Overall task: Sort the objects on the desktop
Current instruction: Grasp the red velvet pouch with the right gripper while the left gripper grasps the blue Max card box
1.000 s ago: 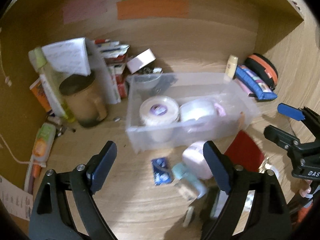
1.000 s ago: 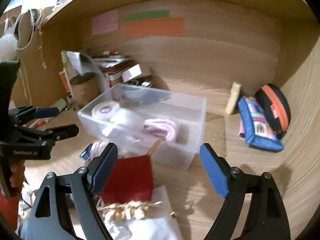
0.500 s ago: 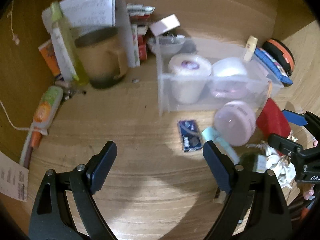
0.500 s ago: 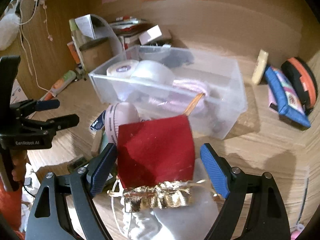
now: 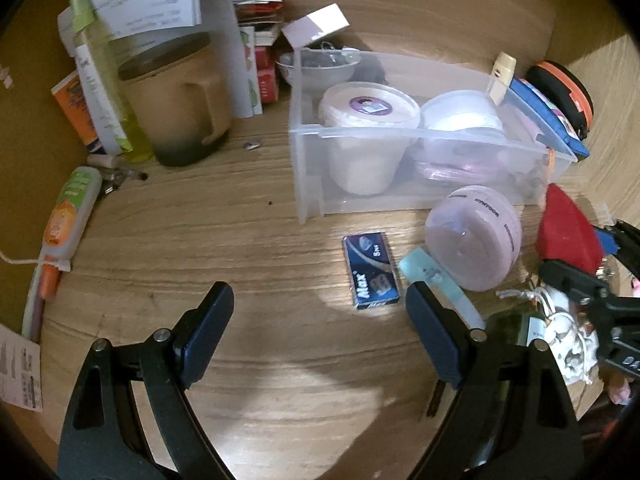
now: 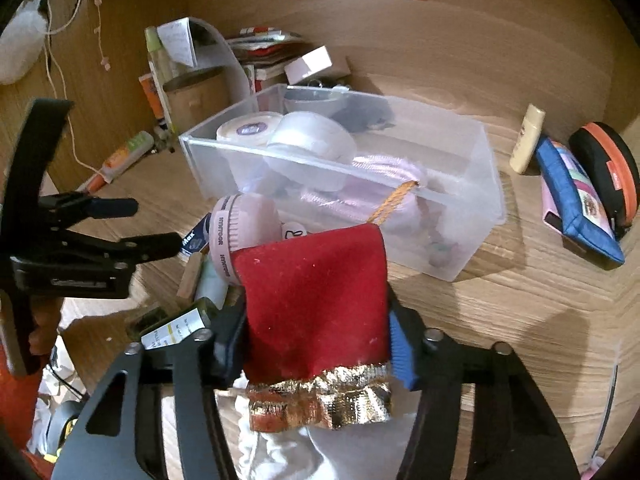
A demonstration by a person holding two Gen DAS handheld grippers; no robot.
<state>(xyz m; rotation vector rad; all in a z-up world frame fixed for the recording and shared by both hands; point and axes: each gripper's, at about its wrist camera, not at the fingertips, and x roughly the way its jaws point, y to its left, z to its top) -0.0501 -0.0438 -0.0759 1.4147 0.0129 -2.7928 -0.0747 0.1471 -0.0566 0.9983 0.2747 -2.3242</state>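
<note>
My right gripper (image 6: 316, 332) is shut on a red velvet pouch (image 6: 316, 300) with a gold hem, in front of the clear plastic bin (image 6: 460, 216). The pouch (image 5: 568, 236) also shows at the right of the left wrist view, where the right gripper (image 5: 592, 264) holds it. My left gripper (image 5: 320, 320) is open and empty above the wooden desk, just short of a small blue box (image 5: 372, 270). A round pink case (image 5: 474, 248) and a pale green tube (image 5: 436, 280) lie beside the box. The bin (image 5: 312, 176) holds white tubs and pink items.
A tan mug (image 5: 176, 100), a green bottle (image 5: 104, 76) and papers stand at the back left. An orange-green tube (image 5: 68, 216) lies at the left edge. A blue pouch (image 6: 576, 196), an orange-black case (image 6: 608, 168) and a cream tube (image 6: 528, 138) lie right of the bin.
My right gripper came down over the red pouch and closed on it. My left gripper tilted down and moved nearer the desk, toward the blue box.
</note>
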